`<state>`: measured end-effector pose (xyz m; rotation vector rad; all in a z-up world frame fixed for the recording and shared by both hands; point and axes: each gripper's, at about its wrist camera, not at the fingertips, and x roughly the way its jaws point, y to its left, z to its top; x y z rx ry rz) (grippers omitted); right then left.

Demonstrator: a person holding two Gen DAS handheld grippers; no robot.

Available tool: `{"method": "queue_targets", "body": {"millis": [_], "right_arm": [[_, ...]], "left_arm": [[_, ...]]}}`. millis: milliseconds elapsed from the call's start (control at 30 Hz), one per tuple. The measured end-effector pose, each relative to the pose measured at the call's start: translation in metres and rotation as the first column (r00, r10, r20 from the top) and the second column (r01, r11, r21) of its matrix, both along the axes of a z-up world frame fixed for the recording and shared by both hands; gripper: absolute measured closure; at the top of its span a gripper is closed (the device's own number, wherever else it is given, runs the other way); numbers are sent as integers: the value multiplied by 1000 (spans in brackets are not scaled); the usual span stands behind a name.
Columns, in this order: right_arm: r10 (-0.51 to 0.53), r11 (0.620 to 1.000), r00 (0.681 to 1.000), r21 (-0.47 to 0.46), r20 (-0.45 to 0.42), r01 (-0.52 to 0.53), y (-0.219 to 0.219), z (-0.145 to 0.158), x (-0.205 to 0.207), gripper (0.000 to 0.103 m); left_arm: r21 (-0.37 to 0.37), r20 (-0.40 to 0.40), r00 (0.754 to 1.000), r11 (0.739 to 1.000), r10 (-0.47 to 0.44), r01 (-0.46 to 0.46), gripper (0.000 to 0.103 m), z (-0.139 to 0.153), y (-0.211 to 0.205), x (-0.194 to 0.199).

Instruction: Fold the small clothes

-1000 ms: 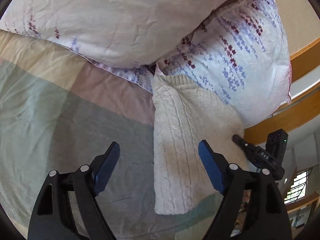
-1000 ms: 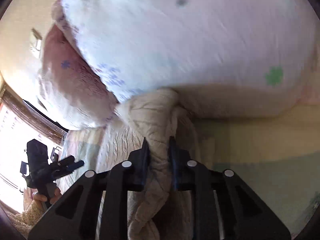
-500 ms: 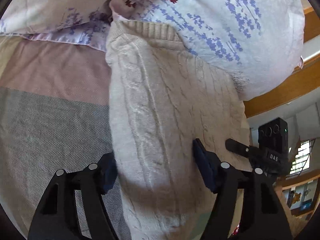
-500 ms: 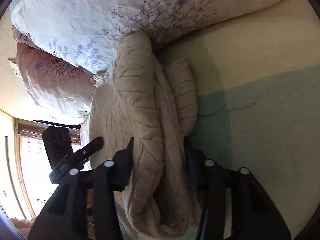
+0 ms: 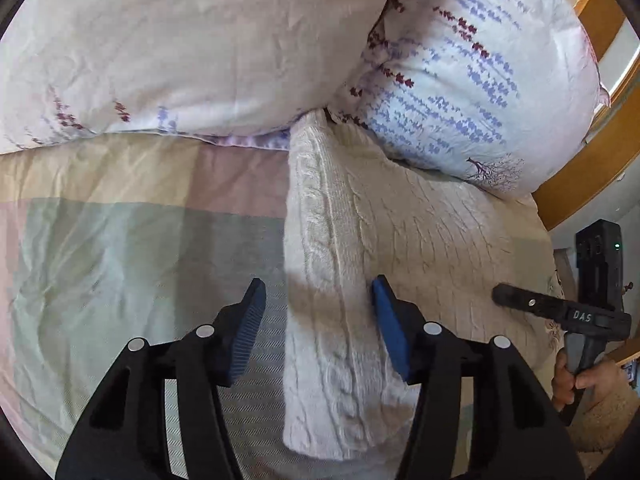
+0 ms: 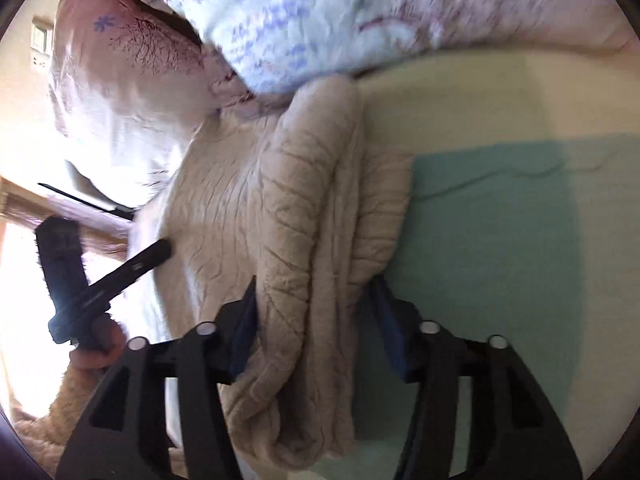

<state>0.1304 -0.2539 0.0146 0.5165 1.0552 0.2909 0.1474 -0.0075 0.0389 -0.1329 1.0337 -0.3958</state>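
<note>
From your left wrist, the cream cable-knit sweater [image 5: 360, 248] lies folded on the bedspread [image 5: 120, 248], its long axis running straight away from you toward the pillows [image 5: 460, 72]. Your left gripper [image 5: 318, 330] has its jaws spread and holds nothing; they straddle the sweater's left folded edge, one pad over bare bedspread, the other over knit. Open room lies to the left; the pillows crowd the far end, and your other tool reaches in from the right.

From your right wrist, the picture is smeared, so take this loosely: the right gripper [image 6: 314, 314] has its jaws apart with the sweater's bunched right edge [image 6: 320, 220] between them, seemingly unpinched. The roll runs lengthwise away from you. Bare bedspread [image 6: 500, 220] lies open to the right. Your right gripper is nearer that loose roll.
</note>
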Motion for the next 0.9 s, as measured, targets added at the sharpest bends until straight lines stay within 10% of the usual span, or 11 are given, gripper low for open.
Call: {"method": "queue_targets", "body": {"millis": [167, 333, 467, 600, 800, 900], "right_arm": [[100, 953, 971, 260, 215, -156, 15, 47, -42, 42], [75, 995, 996, 68, -41, -72, 64, -6, -17, 43], [-49, 976, 996, 206, -75, 63, 44, -14, -23, 54], [-106, 991, 991, 96, 85, 98, 29, 30, -80, 2], [-183, 915, 983, -363, 9, 174, 23, 2, -136, 2], [-196, 889, 981, -423, -11, 173, 34, -18, -151, 2]], "left_arm": [[14, 89, 996, 1000, 18, -19, 26, 26, 33, -47], [55, 89, 996, 998, -14, 10, 13, 25, 23, -73], [140, 65, 997, 989, 45, -53, 1, 15, 23, -93], [139, 11, 999, 990, 31, -32, 1, -2, 22, -106], [265, -51, 998, 964, 28, -13, 1, -34, 5, -108], [317, -87, 995, 948, 53, -23, 1, -45, 1, -106]]}}
